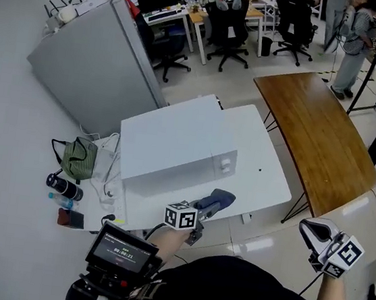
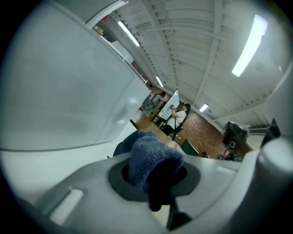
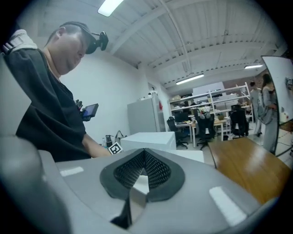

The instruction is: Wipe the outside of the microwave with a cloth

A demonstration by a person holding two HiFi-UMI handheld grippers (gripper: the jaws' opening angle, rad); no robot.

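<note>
The white microwave stands on a white table; its door side with a knob faces front right. My left gripper is shut on a blue cloth, held just in front of the microwave's lower front face, above the table edge. In the left gripper view the cloth bulges out of the jaws, with the microwave's white wall close on the left. My right gripper hangs out to the right over the floor, jaws shut and empty. The right gripper view shows the microwave well ahead of its jaws.
A wooden table stands to the right of the white one. A grey cabinet is at the back left. A green bag, bottles and cables lie left of the microwave. Office chairs and a person are at the back.
</note>
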